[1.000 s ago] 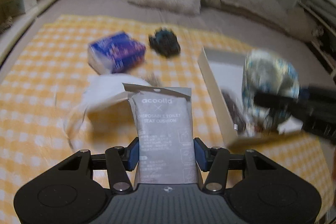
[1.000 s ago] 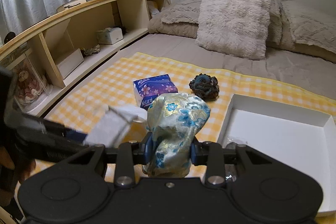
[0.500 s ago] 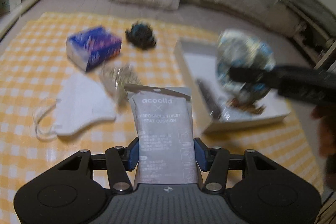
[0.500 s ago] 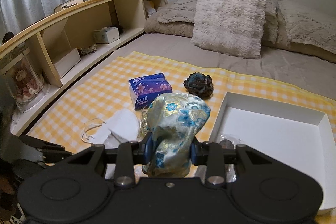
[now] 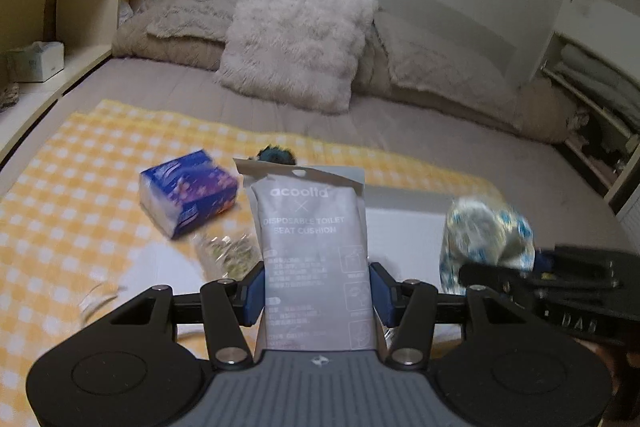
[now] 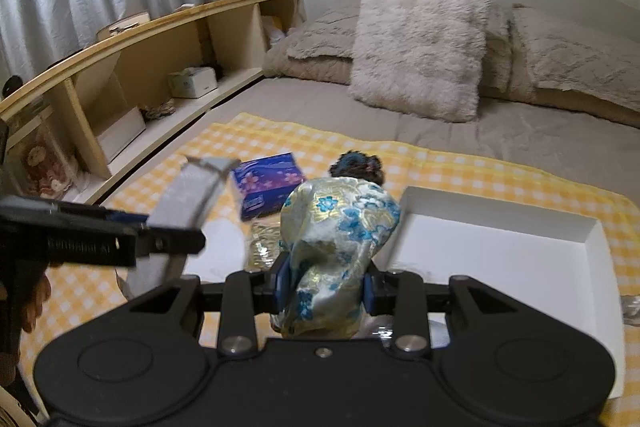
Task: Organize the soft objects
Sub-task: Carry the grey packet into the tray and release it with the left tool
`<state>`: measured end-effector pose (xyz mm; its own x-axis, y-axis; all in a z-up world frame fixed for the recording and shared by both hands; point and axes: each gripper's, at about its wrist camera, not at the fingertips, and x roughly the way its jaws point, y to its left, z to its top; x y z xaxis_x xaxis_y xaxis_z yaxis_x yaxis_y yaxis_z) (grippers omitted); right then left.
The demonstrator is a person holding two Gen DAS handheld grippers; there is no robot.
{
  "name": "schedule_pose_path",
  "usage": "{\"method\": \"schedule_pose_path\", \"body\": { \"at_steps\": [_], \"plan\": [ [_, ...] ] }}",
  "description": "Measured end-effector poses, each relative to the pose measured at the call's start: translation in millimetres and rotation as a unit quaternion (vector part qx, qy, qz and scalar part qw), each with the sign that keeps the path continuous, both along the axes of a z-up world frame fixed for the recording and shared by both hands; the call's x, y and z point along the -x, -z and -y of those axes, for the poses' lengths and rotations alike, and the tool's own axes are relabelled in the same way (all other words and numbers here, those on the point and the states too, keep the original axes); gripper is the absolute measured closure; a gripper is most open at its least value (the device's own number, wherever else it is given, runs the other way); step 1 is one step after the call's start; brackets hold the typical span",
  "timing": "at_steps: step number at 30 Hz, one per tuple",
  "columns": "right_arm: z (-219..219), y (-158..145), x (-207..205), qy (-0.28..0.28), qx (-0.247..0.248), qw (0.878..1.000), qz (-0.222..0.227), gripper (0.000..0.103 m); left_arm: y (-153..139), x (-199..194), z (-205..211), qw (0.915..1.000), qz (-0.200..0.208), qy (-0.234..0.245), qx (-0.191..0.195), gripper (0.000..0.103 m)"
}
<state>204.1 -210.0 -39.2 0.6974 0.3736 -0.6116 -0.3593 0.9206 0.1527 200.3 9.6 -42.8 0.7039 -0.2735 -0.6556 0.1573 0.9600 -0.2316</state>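
L gripper (image 5: 316, 287) clamps grey packet (image 5: 314, 251), R gripper (image 6: 324, 287) brocade pouch (image 6: 340, 247).

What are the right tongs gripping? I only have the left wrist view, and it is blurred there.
Observer: The right tongs are shut on a flowered cloth pouch, blue and gold.
Operator: Where is the white tray?
Observer: The white tray lies on the checked cloth, just right of the pouch.
Operator: Anything beside the bed?
Observer: A shelf with a clear jar at its near end.
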Motion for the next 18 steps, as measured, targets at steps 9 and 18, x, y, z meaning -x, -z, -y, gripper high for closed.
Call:
{"method": "schedule_pose_path", "body": {
  "at_steps": [9,18],
  "plan": [
    [57.2,-1.7,-0.3,0.059,-0.002,0.998,0.004,0.067,-2.1,-20.7,38.7,0.9992,0.014,0.018,0.032,0.049],
    [114.0,7.9,1.8,0.119,0.018,0.993,0.002,0.067,15.1,-46.5,94.2,0.9962,0.009,0.052,0.069,0.049]
  ]
}}
